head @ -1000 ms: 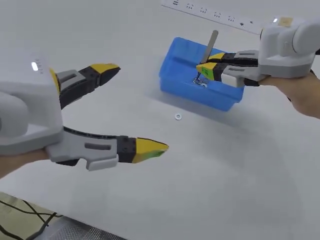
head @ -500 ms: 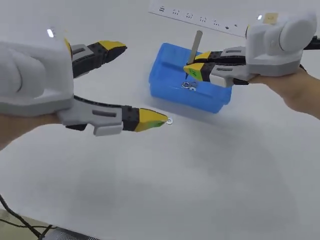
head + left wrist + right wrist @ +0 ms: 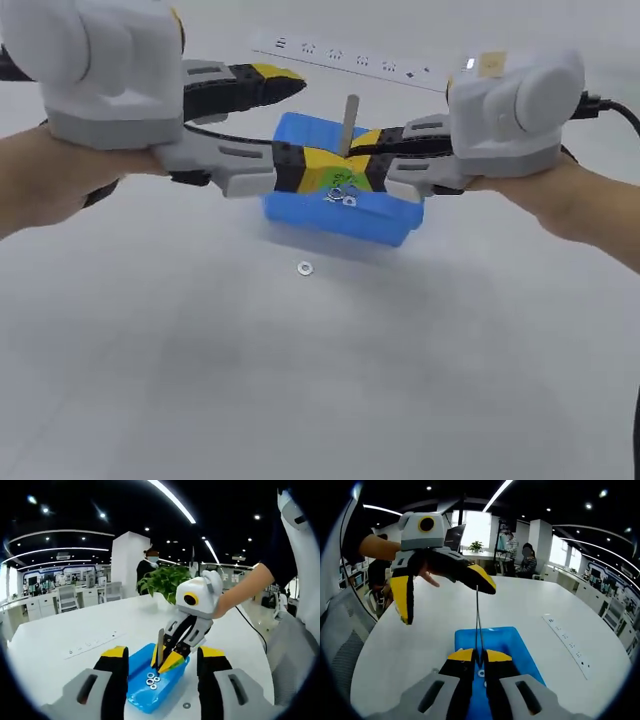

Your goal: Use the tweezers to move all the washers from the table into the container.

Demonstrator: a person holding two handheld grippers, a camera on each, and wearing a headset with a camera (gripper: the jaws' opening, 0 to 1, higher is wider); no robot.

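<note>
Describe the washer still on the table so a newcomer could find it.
On the white table stands a blue container. Just in front of it, on the person's side, lies one silver washer. Unlike the other washers, it lies outside the container.

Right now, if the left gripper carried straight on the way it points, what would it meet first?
Most likely the right gripper, shut on the tweezers above the blue container; depth is unclear, so it could slip past.
</note>
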